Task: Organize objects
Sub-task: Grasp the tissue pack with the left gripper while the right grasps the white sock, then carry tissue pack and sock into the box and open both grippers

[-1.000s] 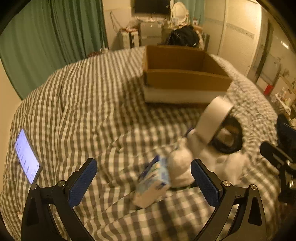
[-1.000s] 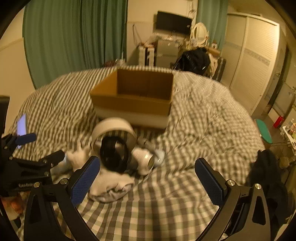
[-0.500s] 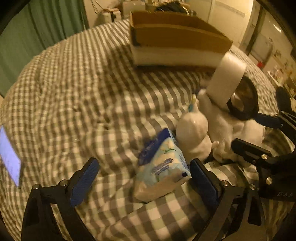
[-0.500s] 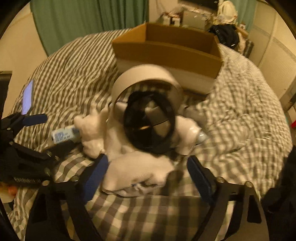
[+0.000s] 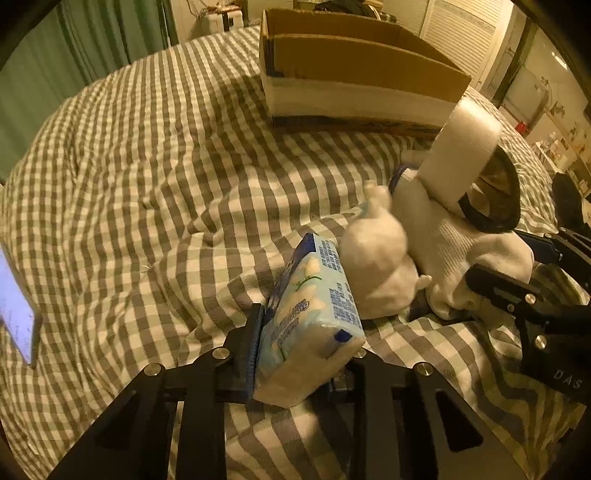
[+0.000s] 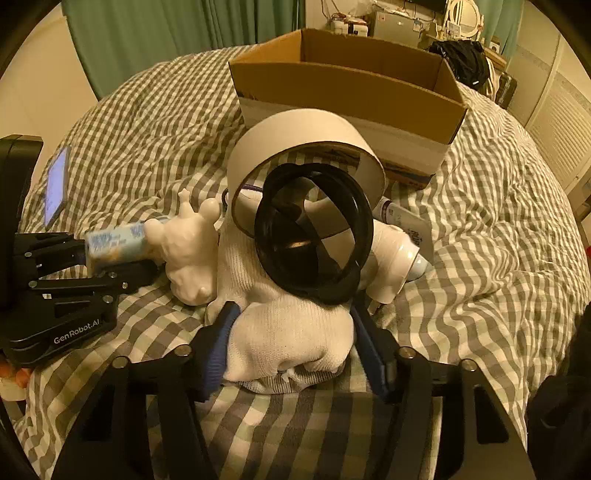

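Observation:
My left gripper [image 5: 303, 354] is shut on a light-blue tissue pack [image 5: 314, 325], which also shows in the right wrist view [image 6: 118, 240]. My right gripper [image 6: 291, 339] is shut on a white knitted sock [image 6: 288, 332], also in the left wrist view [image 5: 469, 254]. A white figurine [image 6: 192, 251] stands between them. A white tape roll [image 6: 303, 144] and black rings [image 6: 314, 232] lie on the sock pile. A white bottle [image 6: 395, 254] lies to the right. An open cardboard box [image 6: 347, 92] stands behind on the checked bed cover [image 6: 480, 221].
A lit phone [image 5: 16, 317] lies on the bed at the far left. Green curtains [image 6: 166, 33] hang behind the bed. Furniture and a dark bag [image 6: 461, 59] stand beyond the box. A white wardrobe [image 6: 554, 110] is on the right.
Both grippers moved forward and closed: the left one onto the tissue pack, the right one onto the white sock. They were open before.

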Demonstrator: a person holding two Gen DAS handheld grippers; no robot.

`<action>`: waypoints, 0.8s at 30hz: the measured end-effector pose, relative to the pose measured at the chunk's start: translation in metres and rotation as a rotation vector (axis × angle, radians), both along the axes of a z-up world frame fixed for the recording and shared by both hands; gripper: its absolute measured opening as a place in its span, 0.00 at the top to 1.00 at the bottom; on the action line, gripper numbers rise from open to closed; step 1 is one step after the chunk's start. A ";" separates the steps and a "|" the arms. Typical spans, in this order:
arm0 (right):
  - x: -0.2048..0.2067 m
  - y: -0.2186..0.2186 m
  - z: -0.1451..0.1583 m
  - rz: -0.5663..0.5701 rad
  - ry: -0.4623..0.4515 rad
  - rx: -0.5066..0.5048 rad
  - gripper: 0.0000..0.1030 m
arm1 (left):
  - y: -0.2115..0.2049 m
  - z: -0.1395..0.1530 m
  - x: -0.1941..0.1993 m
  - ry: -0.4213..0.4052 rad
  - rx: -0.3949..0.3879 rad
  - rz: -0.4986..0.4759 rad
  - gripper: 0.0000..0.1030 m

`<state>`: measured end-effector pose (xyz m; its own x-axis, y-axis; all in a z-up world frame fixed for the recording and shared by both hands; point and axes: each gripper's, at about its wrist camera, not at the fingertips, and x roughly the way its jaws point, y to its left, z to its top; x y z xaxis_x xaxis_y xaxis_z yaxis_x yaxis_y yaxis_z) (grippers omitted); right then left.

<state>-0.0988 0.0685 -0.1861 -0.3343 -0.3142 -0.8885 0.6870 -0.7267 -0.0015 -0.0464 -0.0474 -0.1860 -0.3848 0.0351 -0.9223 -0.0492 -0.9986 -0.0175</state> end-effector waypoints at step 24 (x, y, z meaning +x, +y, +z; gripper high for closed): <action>0.050 0.038 0.114 0.011 0.238 -0.185 0.52 | 0.018 0.103 0.045 0.254 -0.021 0.012 0.76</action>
